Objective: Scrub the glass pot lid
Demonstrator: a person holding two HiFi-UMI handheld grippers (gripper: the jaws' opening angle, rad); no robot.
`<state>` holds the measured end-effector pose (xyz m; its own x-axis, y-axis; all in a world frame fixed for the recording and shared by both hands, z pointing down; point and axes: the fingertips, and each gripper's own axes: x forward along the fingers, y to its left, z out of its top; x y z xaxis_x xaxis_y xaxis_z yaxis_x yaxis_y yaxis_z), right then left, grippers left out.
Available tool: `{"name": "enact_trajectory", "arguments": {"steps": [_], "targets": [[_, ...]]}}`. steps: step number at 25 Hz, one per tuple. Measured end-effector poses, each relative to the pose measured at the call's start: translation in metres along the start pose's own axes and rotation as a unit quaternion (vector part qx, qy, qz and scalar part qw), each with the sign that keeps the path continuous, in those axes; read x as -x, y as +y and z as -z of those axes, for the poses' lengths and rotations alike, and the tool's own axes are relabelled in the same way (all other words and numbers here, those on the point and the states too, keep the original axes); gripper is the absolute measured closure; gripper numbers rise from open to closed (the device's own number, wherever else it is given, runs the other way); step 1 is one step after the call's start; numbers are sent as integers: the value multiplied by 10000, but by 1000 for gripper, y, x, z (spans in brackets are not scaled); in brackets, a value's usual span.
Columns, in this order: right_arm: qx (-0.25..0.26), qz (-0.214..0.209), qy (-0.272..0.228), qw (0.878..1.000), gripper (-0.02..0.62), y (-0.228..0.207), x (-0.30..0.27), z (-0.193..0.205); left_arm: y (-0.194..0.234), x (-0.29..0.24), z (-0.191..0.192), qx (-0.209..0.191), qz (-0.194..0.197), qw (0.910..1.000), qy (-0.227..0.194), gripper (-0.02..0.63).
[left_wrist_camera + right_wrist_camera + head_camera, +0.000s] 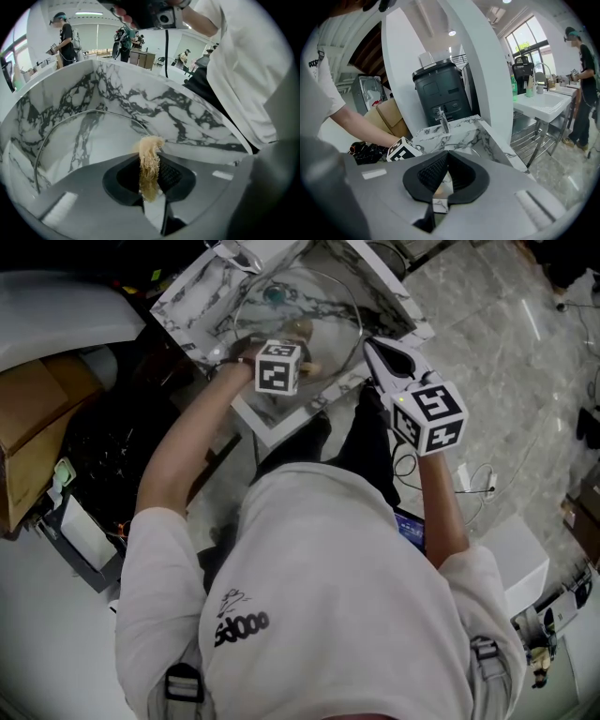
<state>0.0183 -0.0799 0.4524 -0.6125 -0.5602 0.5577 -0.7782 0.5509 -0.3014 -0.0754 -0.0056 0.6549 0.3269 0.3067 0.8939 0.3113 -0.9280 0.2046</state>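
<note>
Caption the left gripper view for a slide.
Left gripper grips a tan scrubber over the glass lid in a marbled sink.

Likely an open workroom or lab: freestanding marble sink (154, 107), second sink (543, 106), several people (65, 36) nearby.

Glossy marble-look sink (187, 119), rough fibrous scrubber (150, 164)

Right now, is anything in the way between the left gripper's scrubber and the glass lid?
Nothing visible. The left gripper holds the scrubber right at the edge of the lid inside the sink, with no object between them. Whether they touch, I cannot tell.
</note>
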Motion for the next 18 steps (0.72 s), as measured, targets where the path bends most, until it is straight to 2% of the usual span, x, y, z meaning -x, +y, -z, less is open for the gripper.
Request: {"name": "enact_trajectory", "arguments": {"steps": [5, 11, 18], "targets": [[67, -103, 95, 9999, 592, 7, -10, 3, -7, 4, 22, -136, 34, 9992, 362, 548], [121, -204, 158, 9996, 592, 9, -17, 3, -4, 13, 48, -82, -49, 9969, 776, 548], [144, -292, 184, 9993, 592, 6, -25, -3, 7, 22, 70, 144, -155, 9941, 1066, 549]]}}
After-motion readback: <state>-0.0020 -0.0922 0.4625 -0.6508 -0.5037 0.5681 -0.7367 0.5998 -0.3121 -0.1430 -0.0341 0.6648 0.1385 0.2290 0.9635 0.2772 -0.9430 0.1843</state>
